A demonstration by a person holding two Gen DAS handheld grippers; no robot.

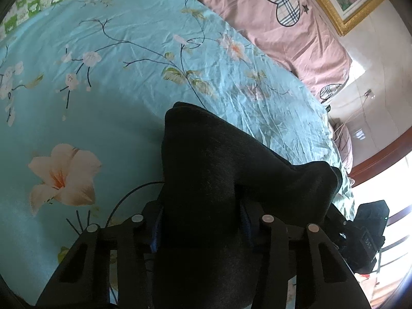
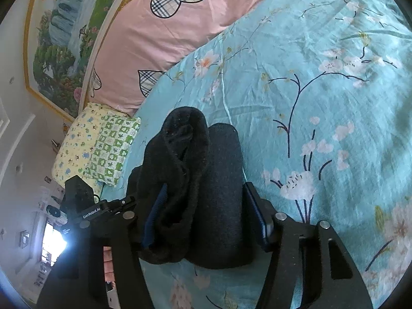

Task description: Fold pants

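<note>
The black pants (image 1: 206, 170) hang bunched between the fingers of my left gripper (image 1: 200, 221), which is shut on the cloth above the turquoise floral bedsheet (image 1: 116, 97). In the right wrist view a thick roll of the same black pants (image 2: 195, 180) fills my right gripper (image 2: 206, 213), whose blue-padded fingers (image 2: 257, 213) press it from both sides. The right gripper also shows at the right edge of the left wrist view (image 1: 365, 237), and the left gripper shows at the left of the right wrist view (image 2: 85, 206). Most of both fingertips is hidden by the cloth.
A pink quilt with plaid hearts (image 1: 278, 20) lies along the far side of the bed. A yellow and green patterned pillow (image 2: 95, 144) sits at the bed's corner. A framed landscape painting (image 2: 64, 38) hangs on the wall. A wooden bed frame (image 1: 381, 157) borders the right side.
</note>
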